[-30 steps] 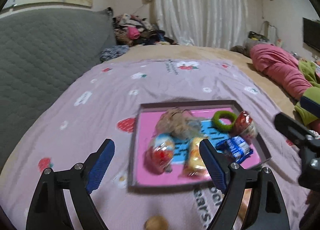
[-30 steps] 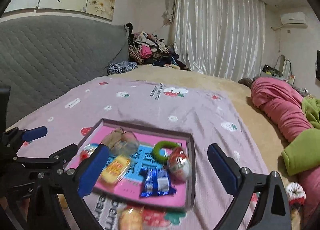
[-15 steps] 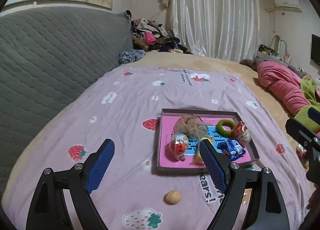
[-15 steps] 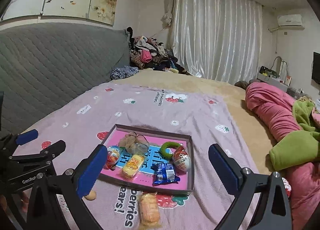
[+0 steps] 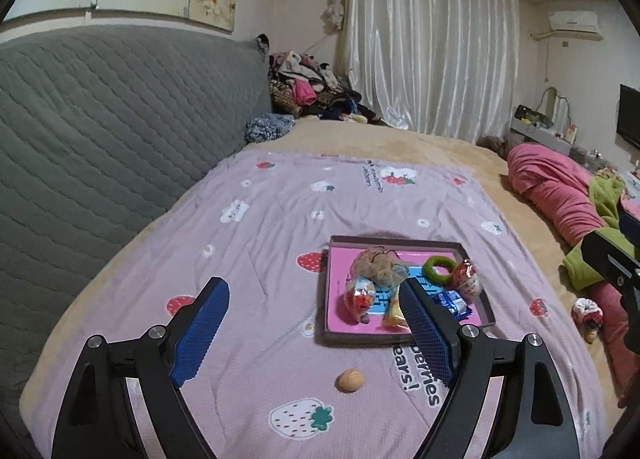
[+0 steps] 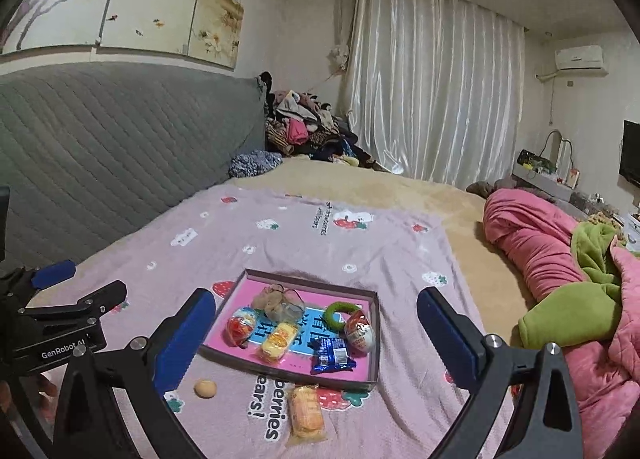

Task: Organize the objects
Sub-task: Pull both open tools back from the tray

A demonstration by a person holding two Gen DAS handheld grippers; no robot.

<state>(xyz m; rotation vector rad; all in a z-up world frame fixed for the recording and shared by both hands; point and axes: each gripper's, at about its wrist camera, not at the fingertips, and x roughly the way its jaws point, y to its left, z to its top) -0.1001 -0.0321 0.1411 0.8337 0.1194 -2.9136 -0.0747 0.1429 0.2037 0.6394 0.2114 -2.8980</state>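
Observation:
A shallow tray with a pink bottom [image 5: 336, 323] [image 6: 372, 343] lies on the lilac strawberry blanket. It holds a mesh pouch [image 6: 278, 301], a green ring [image 6: 338, 315], two foil eggs [image 6: 360, 333], a yellow snack pack [image 6: 278, 341] and a blue wrapper [image 6: 332, 355]. A small round tan nut [image 5: 350, 380] [image 6: 205, 388] and an orange snack pack [image 6: 306, 413] lie on the blanket in front of the tray. My left gripper [image 5: 316, 331] is open and empty, held above the blanket. My right gripper [image 6: 316, 343] is open and empty, above the tray's near side.
A grey quilted headboard [image 5: 100, 131] runs along the left. A pile of clothes [image 6: 304, 131] lies at the far corner. Pink and green bedding [image 6: 560, 259] is bunched on the right. A small scrunchie [image 5: 587, 313] lies at the blanket's right edge.
Both grippers have pulled back and risen away from the tray, so it looks smaller. The nut and orange pack came into view. Both grippers stay open.

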